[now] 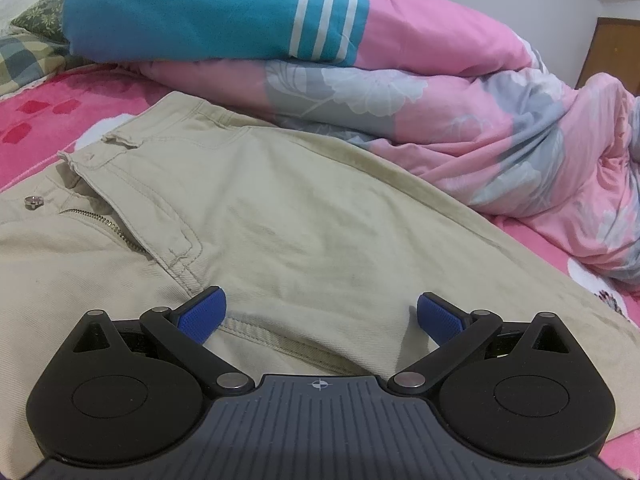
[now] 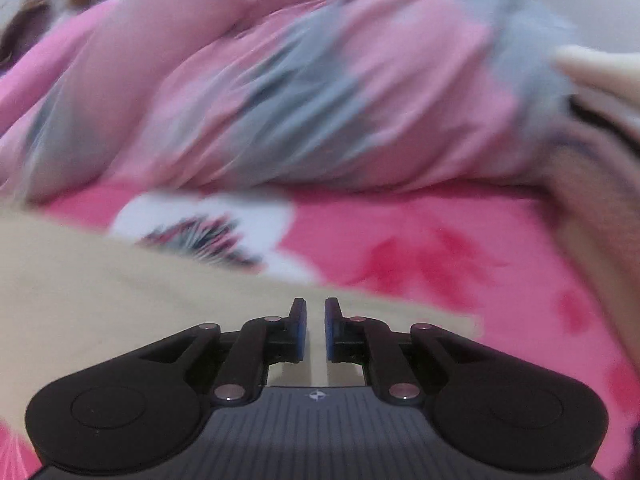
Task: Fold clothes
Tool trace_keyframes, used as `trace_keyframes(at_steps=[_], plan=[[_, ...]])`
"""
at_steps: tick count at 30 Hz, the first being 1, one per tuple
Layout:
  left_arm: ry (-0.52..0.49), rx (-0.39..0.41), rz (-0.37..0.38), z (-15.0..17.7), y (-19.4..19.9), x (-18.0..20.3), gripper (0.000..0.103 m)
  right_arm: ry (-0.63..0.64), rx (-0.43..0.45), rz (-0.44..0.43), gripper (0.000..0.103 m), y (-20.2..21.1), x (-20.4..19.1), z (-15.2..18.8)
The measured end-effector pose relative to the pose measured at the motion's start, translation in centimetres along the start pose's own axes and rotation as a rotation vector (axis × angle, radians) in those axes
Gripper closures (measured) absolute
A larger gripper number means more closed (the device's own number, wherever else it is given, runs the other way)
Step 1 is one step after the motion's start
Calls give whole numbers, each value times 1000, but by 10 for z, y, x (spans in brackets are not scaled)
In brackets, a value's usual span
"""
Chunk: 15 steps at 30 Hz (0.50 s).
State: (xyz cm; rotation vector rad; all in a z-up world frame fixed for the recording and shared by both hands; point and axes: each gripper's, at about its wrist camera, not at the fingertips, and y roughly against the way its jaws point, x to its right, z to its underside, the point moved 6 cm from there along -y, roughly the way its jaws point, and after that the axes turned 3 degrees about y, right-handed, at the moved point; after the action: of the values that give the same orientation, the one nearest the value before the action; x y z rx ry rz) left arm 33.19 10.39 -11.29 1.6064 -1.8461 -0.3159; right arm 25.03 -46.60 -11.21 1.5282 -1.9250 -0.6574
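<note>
Beige trousers (image 1: 280, 208) lie flat on the pink bed sheet (image 1: 44, 120), with the open zip and metal button (image 1: 34, 201) at the left. My left gripper (image 1: 320, 314) is open and empty, low over the trousers near the crotch seam. In the right wrist view, which is motion-blurred, my right gripper (image 2: 316, 330) has its blue pads almost together with a narrow gap. It sits over the beige trousers (image 2: 100, 288) near their edge. I cannot tell whether cloth is pinched between the pads.
A bunched pink and grey floral duvet (image 1: 460, 112) lies behind the trousers and also shows in the right wrist view (image 2: 300, 80). A teal cloth with white stripes (image 1: 192, 8) rests on it. A checked pillow (image 1: 24, 60) is at far left. The pink sheet (image 2: 420, 248) lies right of the trousers.
</note>
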Motion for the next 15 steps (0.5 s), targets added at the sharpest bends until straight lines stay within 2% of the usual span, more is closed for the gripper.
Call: trace_keyframes(at_steps=[3, 4, 5, 7, 10, 12, 13, 15], plan=[[4, 0, 3, 0, 0, -1, 0, -158, -17, 136, 99, 6, 51, 11], [3, -1, 2, 0, 0, 0, 0, -219, -21, 185, 97, 9, 69, 15], [-1, -1, -1, 0, 0, 0, 0, -223, -13, 203, 97, 18, 74, 15], [-6, -2, -5, 0, 0, 1, 0, -152, 40, 143, 97, 39, 56, 14], [3, 0, 2, 0, 0, 0, 0, -64, 102, -96, 96, 64, 7, 22], [12, 2, 9, -1, 1, -1, 0, 50, 28, -83, 96, 55, -10, 47], [16, 3, 13, -1, 1, -2, 0, 67, 37, -60, 96, 57, -4, 63], [25, 3, 18, -1, 1, -3, 0, -63, 39, -18, 97, 70, 28, 80]])
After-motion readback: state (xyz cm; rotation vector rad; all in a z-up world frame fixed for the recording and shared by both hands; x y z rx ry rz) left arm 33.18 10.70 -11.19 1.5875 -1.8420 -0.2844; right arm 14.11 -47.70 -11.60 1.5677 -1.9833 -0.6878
